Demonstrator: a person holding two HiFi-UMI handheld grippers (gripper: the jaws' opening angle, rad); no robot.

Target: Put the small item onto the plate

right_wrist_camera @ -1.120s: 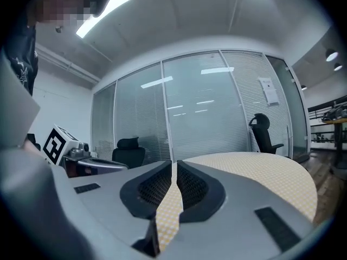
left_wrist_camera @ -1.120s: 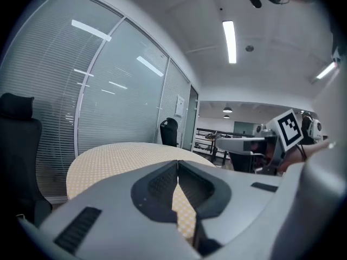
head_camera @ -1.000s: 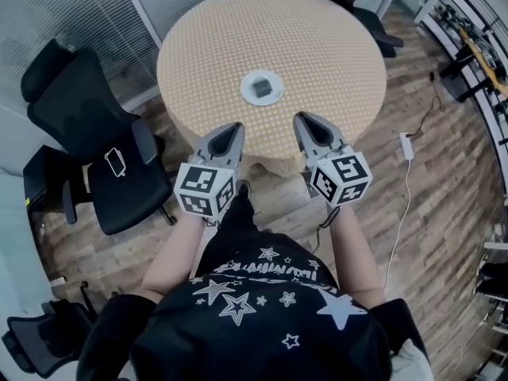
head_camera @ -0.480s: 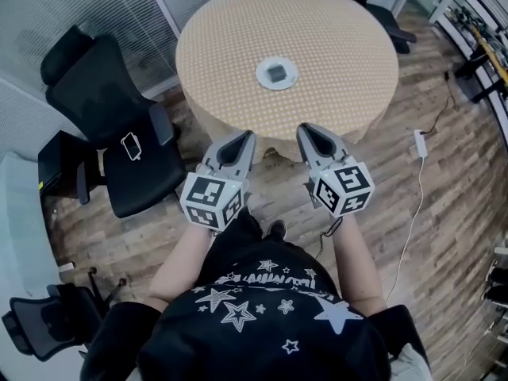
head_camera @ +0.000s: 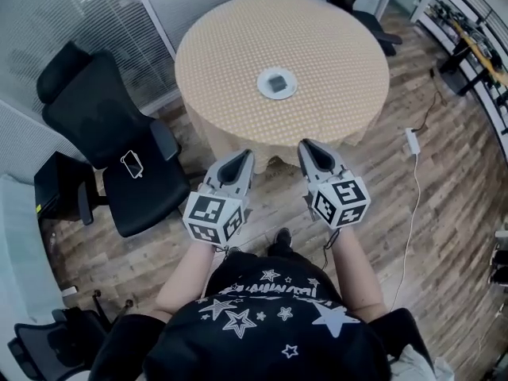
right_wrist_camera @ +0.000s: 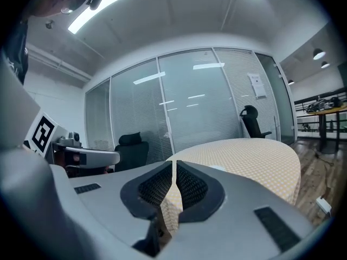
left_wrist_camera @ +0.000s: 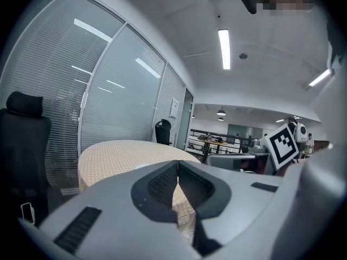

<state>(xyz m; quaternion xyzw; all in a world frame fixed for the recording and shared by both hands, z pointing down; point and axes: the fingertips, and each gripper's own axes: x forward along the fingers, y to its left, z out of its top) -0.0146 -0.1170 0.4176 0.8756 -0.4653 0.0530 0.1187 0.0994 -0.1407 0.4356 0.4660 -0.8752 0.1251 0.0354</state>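
A white plate (head_camera: 261,83) lies near the middle of the round table (head_camera: 230,46), which has a dotted beige cloth. On the plate rests a small dark grey square item (head_camera: 276,82). Both grippers hang side by side over the wooden floor, short of the table's near edge and pointing toward it. My left gripper (head_camera: 240,156) is shut with nothing in it, its pads meeting in the left gripper view (left_wrist_camera: 177,168). My right gripper (head_camera: 307,145) is shut and empty too, with the table (right_wrist_camera: 255,156) beyond its jaws.
A black office chair (head_camera: 103,133) stands left of the table, with a small white-edged object (head_camera: 132,163) on its seat. Another dark chair (head_camera: 361,10) sits behind the table. A white power strip (head_camera: 411,140) with cable lies on the floor at right. Shelving (head_camera: 476,46) lines the right wall.
The grippers have drawn back from the table's near edge and now hang over the floor. The table and plate look farther away. Both stay shut.
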